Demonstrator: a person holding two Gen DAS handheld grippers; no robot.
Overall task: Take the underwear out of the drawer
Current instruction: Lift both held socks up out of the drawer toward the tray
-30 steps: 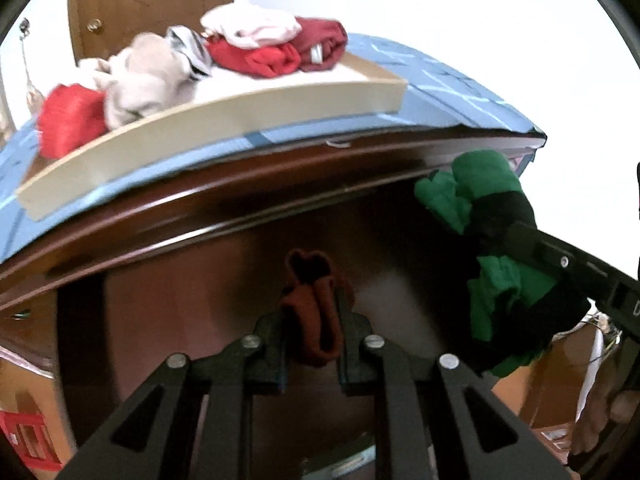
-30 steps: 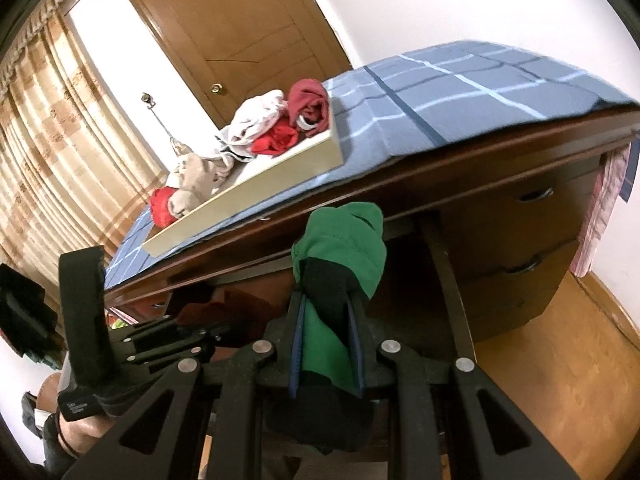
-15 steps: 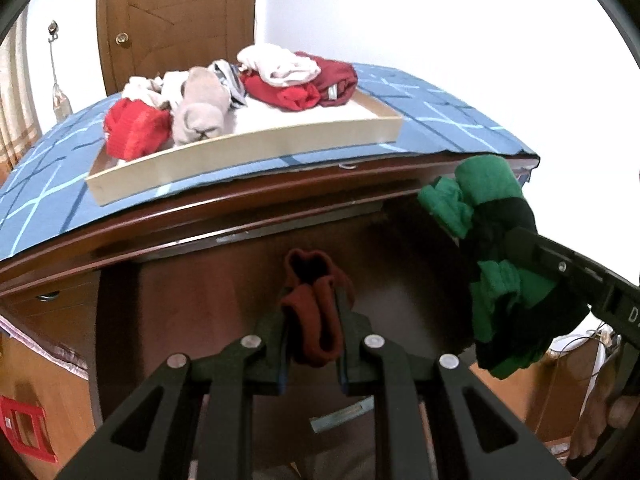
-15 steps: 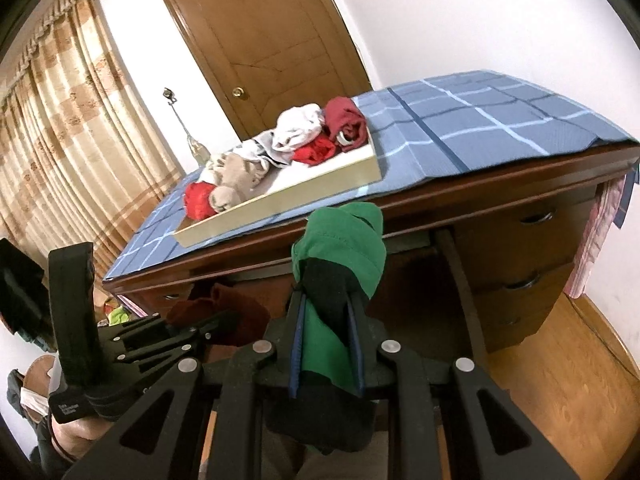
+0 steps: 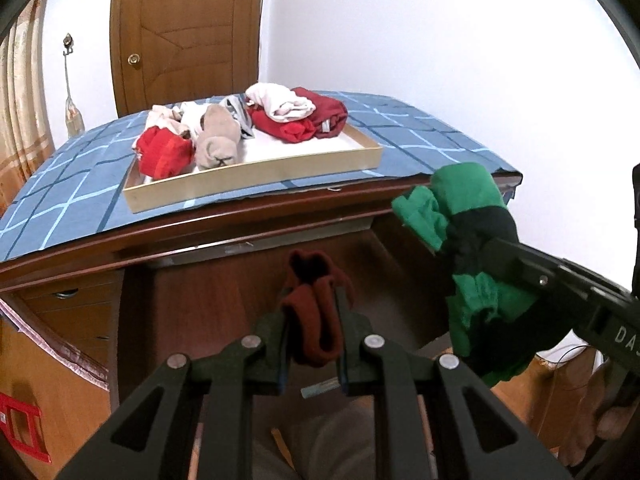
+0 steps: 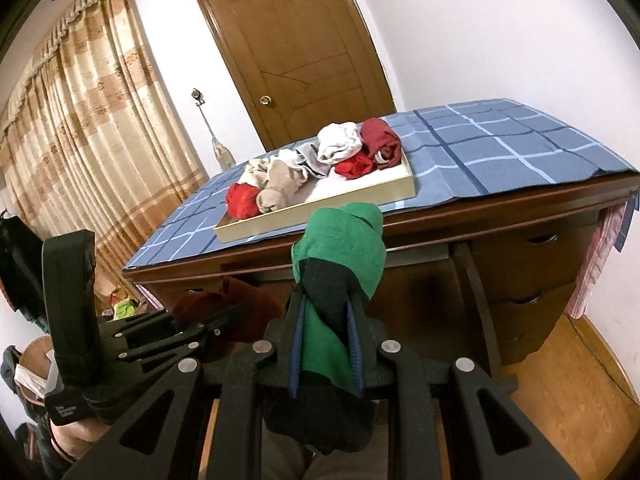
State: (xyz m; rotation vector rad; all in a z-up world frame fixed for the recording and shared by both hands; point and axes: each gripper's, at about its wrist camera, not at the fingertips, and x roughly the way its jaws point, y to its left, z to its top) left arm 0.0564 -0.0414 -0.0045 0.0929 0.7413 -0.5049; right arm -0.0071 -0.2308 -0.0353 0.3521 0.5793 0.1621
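My left gripper (image 5: 314, 312) is shut on a rolled maroon underwear (image 5: 316, 312) and holds it in the air in front of the open drawer (image 5: 248, 280). My right gripper (image 6: 326, 312) is shut on a green and black underwear (image 6: 340, 248), which also shows at the right of the left wrist view (image 5: 468, 224). The left gripper shows in the right wrist view (image 6: 208, 320) with the maroon piece (image 6: 236, 304). Both sit below the edge of the desk (image 6: 500, 216).
A shallow cream tray (image 5: 256, 176) with several rolled underwear stands on the blue checked cloth (image 5: 64, 196) on the desk top; it also shows in the right wrist view (image 6: 320, 208). Shut drawers (image 6: 528, 276) are to the right. A wooden door (image 6: 296, 48) and curtains (image 6: 80, 120) stand behind.
Both grippers have risen with their underwear, so the desk top and tray now show from above. Both grips are unchanged.
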